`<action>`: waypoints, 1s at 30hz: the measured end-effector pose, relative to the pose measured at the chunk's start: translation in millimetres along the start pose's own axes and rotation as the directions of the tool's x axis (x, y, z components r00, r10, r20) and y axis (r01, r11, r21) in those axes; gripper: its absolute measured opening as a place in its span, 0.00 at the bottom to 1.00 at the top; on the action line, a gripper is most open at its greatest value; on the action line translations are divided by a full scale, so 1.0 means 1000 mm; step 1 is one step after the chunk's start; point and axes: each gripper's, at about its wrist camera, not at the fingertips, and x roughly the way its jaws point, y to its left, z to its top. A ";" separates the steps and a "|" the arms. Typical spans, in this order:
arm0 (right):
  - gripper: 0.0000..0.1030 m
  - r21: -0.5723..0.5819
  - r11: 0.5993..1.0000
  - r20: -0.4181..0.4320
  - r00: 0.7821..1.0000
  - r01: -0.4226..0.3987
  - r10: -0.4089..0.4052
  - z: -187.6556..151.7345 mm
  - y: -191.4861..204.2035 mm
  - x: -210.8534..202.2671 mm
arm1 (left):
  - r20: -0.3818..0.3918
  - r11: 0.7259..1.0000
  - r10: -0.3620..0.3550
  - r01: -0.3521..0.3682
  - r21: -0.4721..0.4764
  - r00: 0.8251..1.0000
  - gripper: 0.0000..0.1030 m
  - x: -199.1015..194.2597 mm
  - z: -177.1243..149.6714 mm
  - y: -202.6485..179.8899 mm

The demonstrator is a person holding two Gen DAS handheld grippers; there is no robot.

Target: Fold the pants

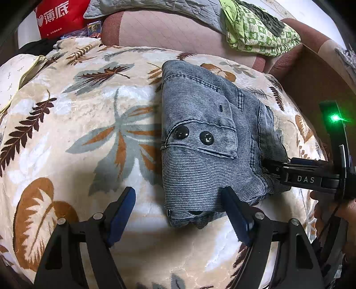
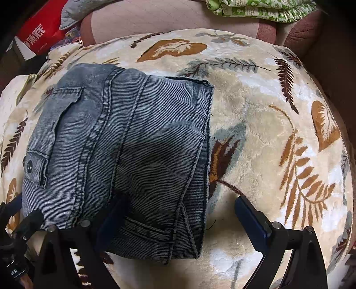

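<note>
The grey-blue denim pants (image 1: 207,142) lie folded into a compact bundle on a leaf-patterned blanket (image 1: 89,111), a pocket flap with two black snaps on top. My left gripper (image 1: 180,211) is open just in front of the bundle's near edge, its right finger (image 1: 237,213) touching the fabric. My right gripper (image 2: 178,222) is open and empty, its left finger (image 2: 111,222) resting on the pants (image 2: 133,144), its right finger (image 2: 251,222) over the blanket (image 2: 267,111). In the left wrist view the right gripper (image 1: 269,165) shows at the bundle's right edge.
A pink sofa back (image 1: 169,29) rises behind the blanket. A green patterned cloth (image 1: 260,33), a grey quilt (image 1: 155,6) and a red bag (image 1: 55,15) lie along the back. A hand (image 1: 329,206) holds the right gripper at the right edge.
</note>
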 end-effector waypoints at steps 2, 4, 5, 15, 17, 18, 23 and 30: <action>0.95 0.002 1.000 0.000 1.000 -0.004 0.004 0.000 -0.001 0.000 | 0.000 1.000 0.000 0.000 0.001 1.000 0.78 0.000 0.000 0.000; 0.95 0.003 1.000 0.000 1.000 -0.007 0.007 -0.001 -0.003 0.001 | 0.000 1.000 0.000 0.000 0.002 1.000 0.78 0.000 0.000 0.000; 0.95 0.004 1.000 0.000 1.000 -0.008 0.008 -0.001 -0.003 0.001 | 0.000 1.000 0.000 0.000 0.001 1.000 0.78 0.000 0.000 0.000; 0.95 0.006 1.000 0.000 1.000 -0.011 0.011 -0.001 -0.005 0.002 | 0.001 1.000 -0.001 0.001 0.010 1.000 0.78 -0.005 0.002 -0.001; 0.95 0.004 1.000 -0.001 1.000 -0.008 0.008 -0.001 -0.004 0.002 | 0.002 1.000 -0.003 0.003 0.011 1.000 0.78 -0.008 0.004 -0.001; 0.95 0.004 1.000 0.000 1.000 -0.006 0.006 -0.001 -0.003 0.001 | 0.005 1.000 -0.006 0.006 0.012 1.000 0.78 -0.010 0.004 -0.002; 0.95 0.004 1.000 -0.002 1.000 -0.001 0.001 -0.001 -0.001 0.000 | 0.029 1.000 -0.029 0.029 -0.003 0.999 0.78 -0.023 0.009 -0.002; 0.95 0.001 1.000 -0.005 1.000 0.005 -0.005 -0.002 0.000 -0.002 | 0.045 1.000 -0.028 0.028 -0.002 0.999 0.78 -0.029 0.014 -0.002</action>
